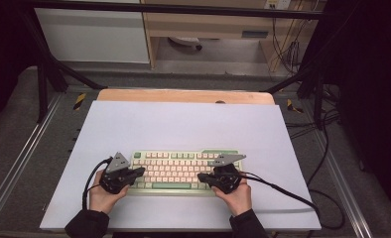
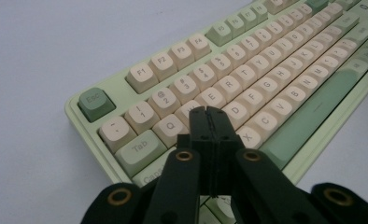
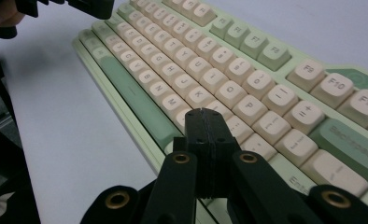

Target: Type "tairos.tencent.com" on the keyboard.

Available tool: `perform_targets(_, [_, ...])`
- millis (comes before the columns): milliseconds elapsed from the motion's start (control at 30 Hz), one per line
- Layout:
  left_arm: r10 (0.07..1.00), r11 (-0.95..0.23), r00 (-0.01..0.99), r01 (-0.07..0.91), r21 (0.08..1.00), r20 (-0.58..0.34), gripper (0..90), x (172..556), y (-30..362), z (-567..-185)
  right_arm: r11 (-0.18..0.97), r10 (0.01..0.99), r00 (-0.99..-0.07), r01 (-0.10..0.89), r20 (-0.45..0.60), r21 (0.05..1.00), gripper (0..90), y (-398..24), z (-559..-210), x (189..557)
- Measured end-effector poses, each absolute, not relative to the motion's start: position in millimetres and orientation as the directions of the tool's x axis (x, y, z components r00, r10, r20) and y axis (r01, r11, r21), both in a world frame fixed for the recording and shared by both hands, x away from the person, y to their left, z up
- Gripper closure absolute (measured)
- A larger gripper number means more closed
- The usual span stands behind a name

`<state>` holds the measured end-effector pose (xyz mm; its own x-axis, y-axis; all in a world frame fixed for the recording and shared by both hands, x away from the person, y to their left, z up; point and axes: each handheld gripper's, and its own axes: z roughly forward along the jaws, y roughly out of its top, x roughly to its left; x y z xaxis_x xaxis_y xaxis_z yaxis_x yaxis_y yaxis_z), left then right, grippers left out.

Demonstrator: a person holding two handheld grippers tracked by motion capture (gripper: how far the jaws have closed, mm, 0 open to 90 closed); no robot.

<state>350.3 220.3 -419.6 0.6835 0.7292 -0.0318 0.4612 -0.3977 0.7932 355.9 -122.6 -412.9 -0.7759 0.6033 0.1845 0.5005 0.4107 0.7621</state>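
Observation:
A pale green keyboard (image 1: 183, 171) with cream and green keys lies on the white table mat (image 1: 183, 129), toward its front. My left gripper (image 1: 139, 172) hovers over the keyboard's left end, its jaws shut with nothing between them. In the left gripper view the closed tips (image 2: 210, 112) sit just above the keys near W and S of the keyboard (image 2: 266, 79). My right gripper (image 1: 202, 177) is over the right end, also shut and empty. In the right gripper view its tips (image 3: 205, 114) hang above the keys near L on the keyboard (image 3: 210, 70).
The mat covers a wooden tabletop (image 1: 183, 95) inside a black frame. Cables (image 1: 283, 191) trail from both grippers across the mat's front. Beyond the table stand a white cabinet (image 1: 94, 34) and a wooden desk (image 1: 208, 25). The left hand's gripper (image 3: 79, 5) shows in the right gripper view.

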Motion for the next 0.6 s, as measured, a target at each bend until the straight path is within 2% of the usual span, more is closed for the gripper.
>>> perform_targets(600, [0.730,-0.393,0.682,0.463,0.795,-0.037,89.7,350.1,222.4,-419.8,0.427,0.574,-0.798,0.482,0.182,0.765,90.0,-85.3,-414.4,363.6])
